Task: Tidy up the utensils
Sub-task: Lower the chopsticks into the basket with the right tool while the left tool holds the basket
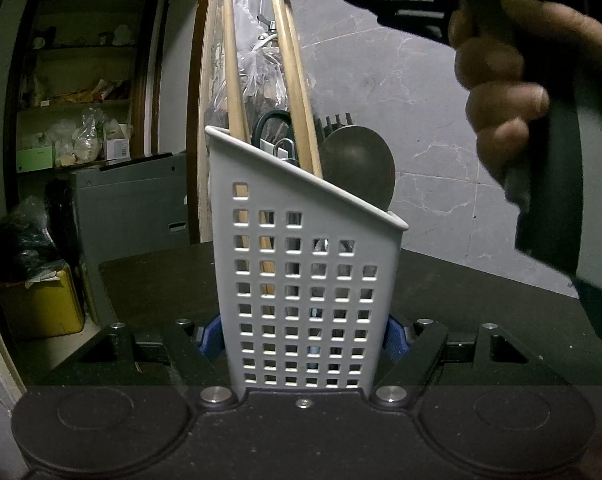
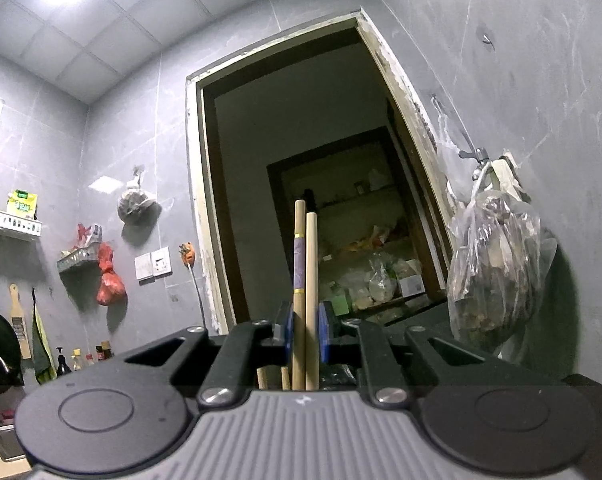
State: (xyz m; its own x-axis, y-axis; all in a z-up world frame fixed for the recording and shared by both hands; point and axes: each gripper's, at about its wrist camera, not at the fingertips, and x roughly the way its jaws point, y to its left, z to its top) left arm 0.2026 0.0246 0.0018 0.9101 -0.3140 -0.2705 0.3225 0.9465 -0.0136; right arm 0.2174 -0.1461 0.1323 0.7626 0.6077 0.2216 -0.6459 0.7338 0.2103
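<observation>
I'm clamping my left tongs (image 1: 305,336) round the white utensil holder (image 1: 301,272), which is holding a spoon (image 1: 359,168), scissors (image 1: 273,124) and chopsticks (image 1: 235,80); right tongs (image 2: 305,334) are pinching another chopstick pair (image 2: 305,280).

Holder (image 1: 301,280) on table (image 1: 481,300) btwn left fingers (image 1: 211,340); spoon (image 1: 359,168) inside, right of chopsticks (image 1: 297,80).

dim, fisheye-warped, ceiling glare

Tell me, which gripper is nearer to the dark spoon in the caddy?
Left. The left gripper clamps the white caddy holding the spoon; the right gripper grips chopsticks higher up.
</observation>
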